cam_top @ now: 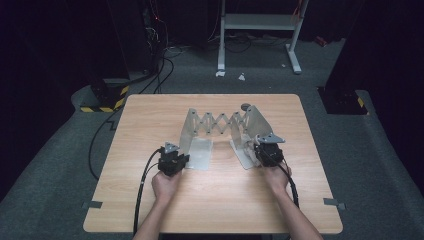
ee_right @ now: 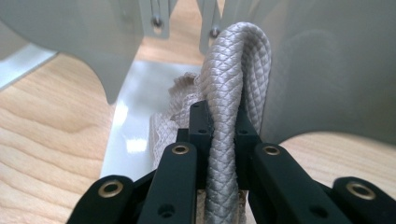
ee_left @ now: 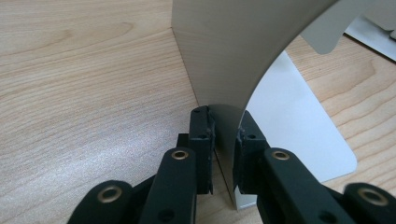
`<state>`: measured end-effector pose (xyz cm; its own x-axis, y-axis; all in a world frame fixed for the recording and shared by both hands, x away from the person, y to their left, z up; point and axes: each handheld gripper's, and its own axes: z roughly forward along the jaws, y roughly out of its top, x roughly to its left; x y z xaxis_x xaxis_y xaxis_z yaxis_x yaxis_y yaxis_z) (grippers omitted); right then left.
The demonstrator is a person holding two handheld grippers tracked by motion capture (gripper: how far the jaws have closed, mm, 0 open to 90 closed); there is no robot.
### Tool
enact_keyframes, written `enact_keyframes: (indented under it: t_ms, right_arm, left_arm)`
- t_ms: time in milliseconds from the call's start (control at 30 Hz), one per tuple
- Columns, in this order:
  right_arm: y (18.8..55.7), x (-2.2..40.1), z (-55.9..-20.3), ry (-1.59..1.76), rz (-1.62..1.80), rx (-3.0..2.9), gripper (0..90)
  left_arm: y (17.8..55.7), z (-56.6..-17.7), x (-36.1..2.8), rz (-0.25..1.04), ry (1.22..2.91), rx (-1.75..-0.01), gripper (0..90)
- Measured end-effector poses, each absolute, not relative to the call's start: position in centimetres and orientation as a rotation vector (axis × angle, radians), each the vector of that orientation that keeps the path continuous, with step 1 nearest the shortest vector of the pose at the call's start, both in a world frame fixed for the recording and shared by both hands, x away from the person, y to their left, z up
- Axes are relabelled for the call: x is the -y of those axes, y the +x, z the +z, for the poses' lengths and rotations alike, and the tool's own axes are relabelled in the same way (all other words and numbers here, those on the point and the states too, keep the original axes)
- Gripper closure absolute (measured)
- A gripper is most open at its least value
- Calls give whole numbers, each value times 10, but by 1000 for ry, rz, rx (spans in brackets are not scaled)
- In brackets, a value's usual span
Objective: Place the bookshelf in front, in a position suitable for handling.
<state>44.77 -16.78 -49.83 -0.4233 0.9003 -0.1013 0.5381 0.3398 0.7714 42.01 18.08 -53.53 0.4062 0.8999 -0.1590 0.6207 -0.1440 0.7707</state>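
The left tool (ee_left: 224, 140) is clamped shut on the thin curved edge of a grey metal rack's (cam_top: 220, 127) left end plate (ee_left: 224, 51), its black pads pressed against both faces of the sheet. That plate stands upright on the wooden worktop (cam_top: 150, 200), with its flat foot (ee_left: 299, 130) lying on the wood just beside the jaws. The right tool (ee_right: 224, 126) has its jaws closed around a loop of grey braided rope (ee_right: 236, 70), which rises between the pads and curves over close to the rack's right end plate (ee_right: 327, 70). More of the rope's woven cover bunches behind the jaws, above the foot of that plate. In the high view both tools (cam_top: 172, 159) (cam_top: 267, 152) sit at the near ends of the rack, whose scissor lattice (cam_top: 220, 122) spans between the two plates near the middle of the worktop.
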Motion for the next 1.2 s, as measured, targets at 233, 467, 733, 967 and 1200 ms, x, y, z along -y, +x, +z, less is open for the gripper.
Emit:
enact_keyframes:
  t_ms: [233,467,733,967,1200]
  right_arm:
    - [448,170,-510,1276,889,-2111,835]
    - [442,172,-514,1284,900,-2121,833]
    - [426,167,-517,1251,946,-2167,833]
    - [418,152,-517,1198,972,-2221,833]
    - [418,138,-516,1162,984,-2256,833]
  left_arm:
    - [420,-535,-181,440,1861,-1305,799]
    - [420,-535,-181,440,1861,-1306,799]
    - [420,-535,-181,440,1860,-1306,799]
    - [420,-535,-181,440,1860,-1306,797]
    - [420,-535,-181,440,1861,-1305,797]
